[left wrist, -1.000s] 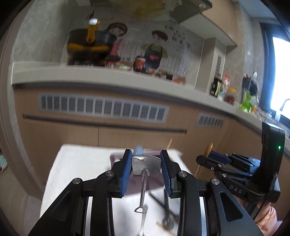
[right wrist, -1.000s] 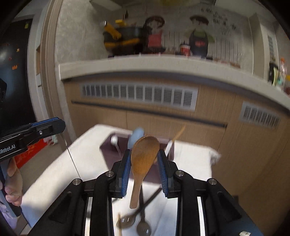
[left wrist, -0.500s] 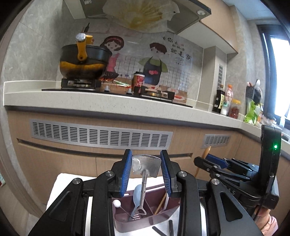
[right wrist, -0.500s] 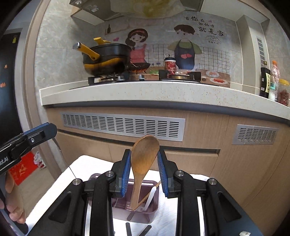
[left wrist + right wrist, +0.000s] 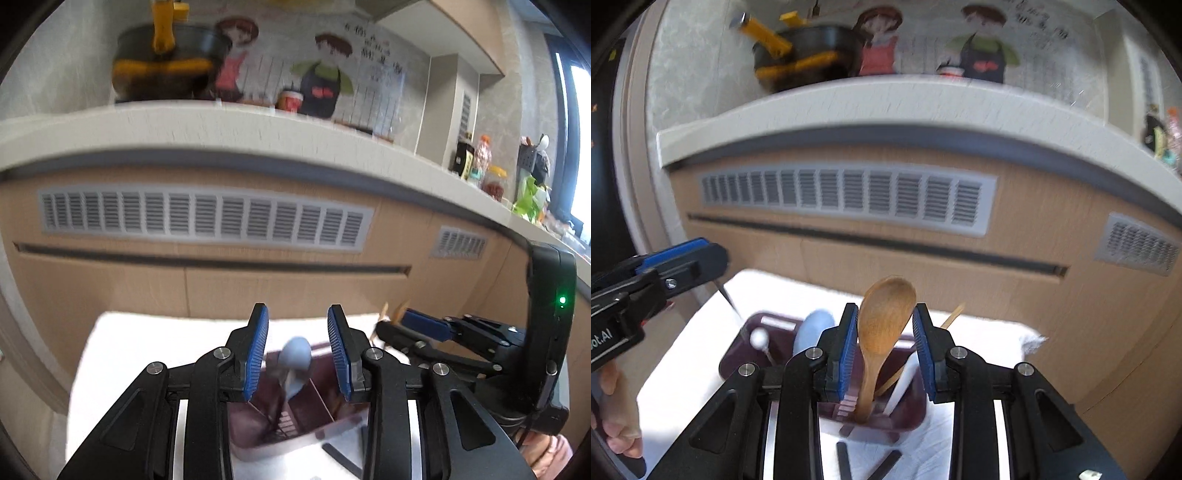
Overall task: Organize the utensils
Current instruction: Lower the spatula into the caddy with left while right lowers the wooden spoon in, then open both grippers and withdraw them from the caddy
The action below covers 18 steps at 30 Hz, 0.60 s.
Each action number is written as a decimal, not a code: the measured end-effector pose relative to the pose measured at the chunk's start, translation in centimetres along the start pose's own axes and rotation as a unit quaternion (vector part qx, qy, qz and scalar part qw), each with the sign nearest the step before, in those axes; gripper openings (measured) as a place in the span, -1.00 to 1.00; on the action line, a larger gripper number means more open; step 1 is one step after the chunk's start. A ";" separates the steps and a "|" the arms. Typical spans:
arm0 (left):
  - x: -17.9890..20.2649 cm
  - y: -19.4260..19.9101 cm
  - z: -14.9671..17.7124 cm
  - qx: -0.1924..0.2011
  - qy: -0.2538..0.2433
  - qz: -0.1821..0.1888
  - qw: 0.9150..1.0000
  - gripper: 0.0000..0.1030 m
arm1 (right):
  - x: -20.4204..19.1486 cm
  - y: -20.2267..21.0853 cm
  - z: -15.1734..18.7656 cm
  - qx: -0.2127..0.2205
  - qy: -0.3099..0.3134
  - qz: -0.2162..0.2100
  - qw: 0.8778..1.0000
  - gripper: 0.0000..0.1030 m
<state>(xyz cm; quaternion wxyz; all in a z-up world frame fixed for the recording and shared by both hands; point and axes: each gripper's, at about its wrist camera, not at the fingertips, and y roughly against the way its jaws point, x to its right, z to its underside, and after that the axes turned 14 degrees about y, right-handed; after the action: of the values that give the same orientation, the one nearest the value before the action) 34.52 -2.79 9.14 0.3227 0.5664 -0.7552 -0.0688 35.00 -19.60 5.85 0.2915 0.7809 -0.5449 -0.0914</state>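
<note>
A maroon utensil holder (image 5: 325, 384) (image 5: 738, 354) stands on a white cloth (image 5: 147, 343) (image 5: 683, 369). My left gripper (image 5: 298, 354) is open and empty above it; a blue spoon (image 5: 295, 360) and a blurred metal utensil stand in the holder between its fingers. My right gripper (image 5: 884, 350) is open. The wooden spoon (image 5: 882, 325) stands between its pads with its handle down in the holder; I cannot tell whether the pads touch it. A white-tipped utensil (image 5: 759, 338) and chopsticks (image 5: 951, 317) also stand there.
A wooden cabinet front with vent grilles (image 5: 203, 219) (image 5: 846, 195) rises just behind the cloth, under a white counter (image 5: 221, 125) bearing a black and yellow pan (image 5: 801, 51). Dark sticks (image 5: 846, 461) lie on the cloth in front of the holder.
Both grippers have tilted down toward the holder. My left gripper has opened and let go of the metal spatula. My right gripper has widened and the wooden spoon has dropped into the holder.
</note>
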 end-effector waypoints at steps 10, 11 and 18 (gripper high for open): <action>-2.2 1.4 2.9 -0.014 0.019 -0.031 0.999 -0.01 | 1.6 1.2 3.2 -0.004 -0.053 -0.012 0.999 0.30; -2.3 1.6 3.3 -0.017 0.018 -0.034 0.999 -0.01 | 1.5 1.4 3.6 -0.005 -0.053 -0.007 0.999 0.32; -2.4 3.2 8.0 -0.051 0.000 -0.066 0.997 0.06 | -0.8 3.2 7.3 -0.029 -0.027 0.022 0.999 0.57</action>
<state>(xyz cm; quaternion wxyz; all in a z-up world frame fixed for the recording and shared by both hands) 27.78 -1.61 3.37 0.3459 0.5975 -0.7120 -0.1282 28.72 -22.21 1.57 0.3016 0.7568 -0.5670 -0.1218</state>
